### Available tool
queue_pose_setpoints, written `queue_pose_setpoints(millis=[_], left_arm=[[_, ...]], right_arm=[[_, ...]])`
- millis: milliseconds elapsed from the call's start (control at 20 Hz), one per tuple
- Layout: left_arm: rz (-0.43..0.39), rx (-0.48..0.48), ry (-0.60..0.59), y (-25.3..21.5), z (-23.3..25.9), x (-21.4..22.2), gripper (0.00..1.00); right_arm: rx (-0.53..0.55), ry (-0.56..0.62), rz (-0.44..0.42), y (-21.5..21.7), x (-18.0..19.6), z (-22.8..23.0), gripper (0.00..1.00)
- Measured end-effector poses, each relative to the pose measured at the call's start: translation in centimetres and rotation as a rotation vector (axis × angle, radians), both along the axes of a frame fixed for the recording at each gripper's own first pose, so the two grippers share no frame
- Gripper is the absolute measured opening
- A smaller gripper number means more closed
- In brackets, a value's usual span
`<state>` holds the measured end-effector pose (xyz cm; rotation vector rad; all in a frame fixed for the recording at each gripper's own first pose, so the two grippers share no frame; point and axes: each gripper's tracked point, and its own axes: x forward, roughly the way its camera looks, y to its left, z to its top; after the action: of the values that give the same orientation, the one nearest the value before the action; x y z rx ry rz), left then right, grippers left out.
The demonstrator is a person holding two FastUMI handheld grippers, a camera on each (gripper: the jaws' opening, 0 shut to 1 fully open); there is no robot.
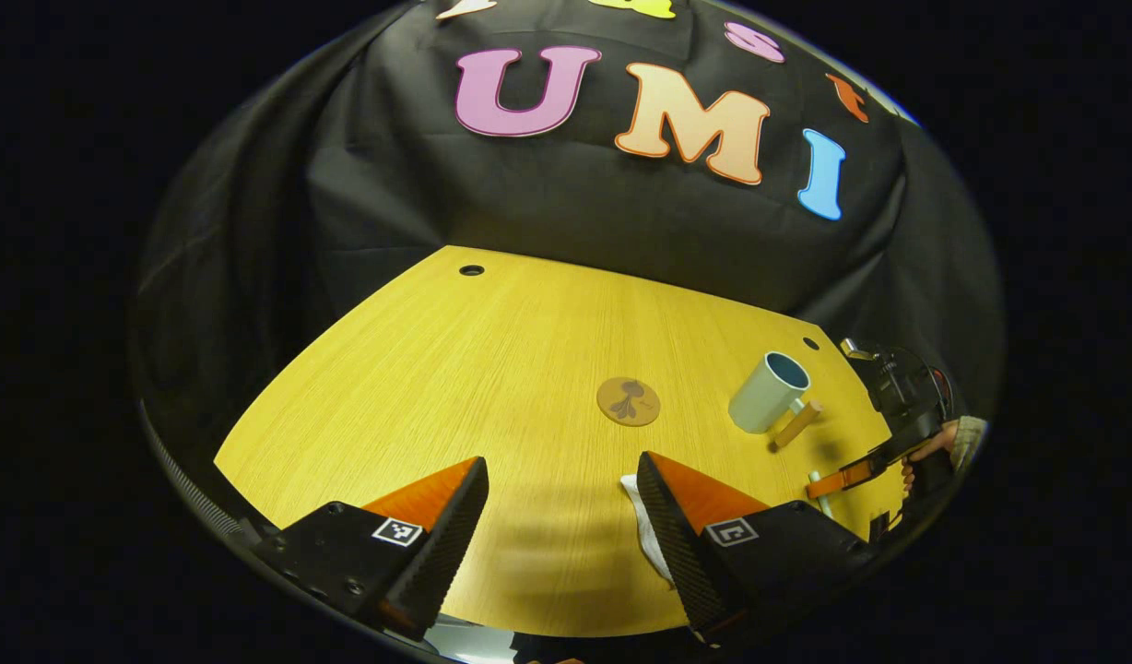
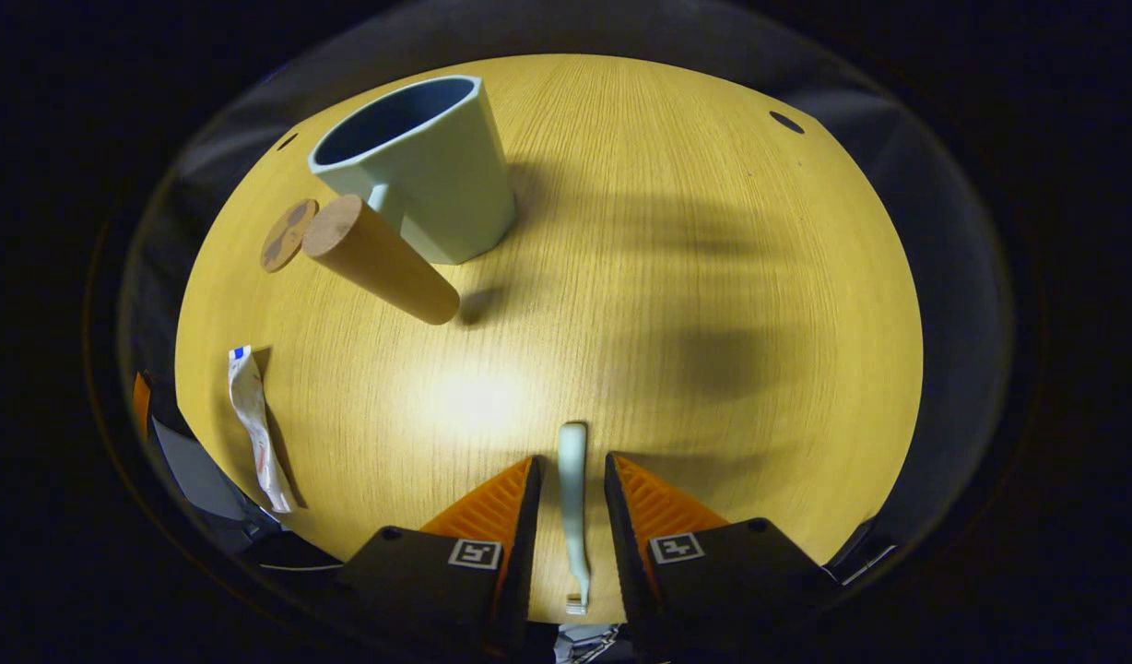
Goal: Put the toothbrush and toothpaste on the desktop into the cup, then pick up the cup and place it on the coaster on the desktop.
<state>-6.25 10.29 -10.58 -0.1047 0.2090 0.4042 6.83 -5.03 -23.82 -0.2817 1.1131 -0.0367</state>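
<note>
My right tool (image 2: pixel 571 498) sits low at the bottom centre of the right gripper view, its two fingers close on either side of the toothbrush (image 2: pixel 572 480). A thin gap shows on each side, so I cannot tell whether they press on it yet. The toothbrush lies flat on the surface (image 2: pixel 713 277), handle pointing up the frame.

The cup (image 2: pixel 428 166) stands at the upper left of that view, mouth empty as far as I can see, with its wooden handle (image 2: pixel 382 258) jutting toward me. The coaster (image 2: pixel 288 234) lies just beyond the handle, bare. The toothpaste (image 2: pixel 257 433) lies flat at the lower left edge.

In the left gripper view my left tool (image 1: pixel 561 516) has its fingers wide apart with nothing between them, at the bottom of the frame; a white tip of the toothpaste (image 1: pixel 642 526) peeks beside its right finger.

By my reckoning nothing is finished: both items are still to go into the cup, and the cup is still to be set on the coaster. The toothbrush pickup is the step in hand.
</note>
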Motion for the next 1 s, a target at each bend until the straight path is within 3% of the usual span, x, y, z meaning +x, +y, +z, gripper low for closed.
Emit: queue_pose_setpoints(millis=[100,250,450,500,750,900,1000], left_arm=[[-0.009,-0.003,0.007,-0.3,-0.2,0.3,0.95],[-0.03,-0.026,0.039,-0.7,-0.9,0.6,0.95],[-0.059,-0.086,0.152,-2.4,-3.4,1.2,0.96],[-0.064,-0.097,0.19,-2.6,-4.2,1.3,0.95],[-0.094,-0.121,0.306,-4.4,-5.8,2.4,0.95],[-0.084,-0.182,0.415,-5.5,-7.5,3.4,0.95],[-0.082,-0.254,0.474,-6.6,-8.6,3.9,0.95]], right_arm=[[0.004,0.001,-0.006,0.0,0.0,0.3,0.44],[0.008,0.013,-0.019,-0.1,0.0,0.3,0.25],[0.0,0.032,-0.027,-0.1,-0.1,0.5,0.21],[0.001,0.03,-0.027,-0.2,0.1,-0.2,0.13],[0.009,0.018,-0.025,-0.1,0.1,0.1,0.13],[-0.007,-0.007,0.007,0.0,0.0,0.2,0.13],[-0.015,-0.011,0.02,0.0,0.0,0.2,0.07]])
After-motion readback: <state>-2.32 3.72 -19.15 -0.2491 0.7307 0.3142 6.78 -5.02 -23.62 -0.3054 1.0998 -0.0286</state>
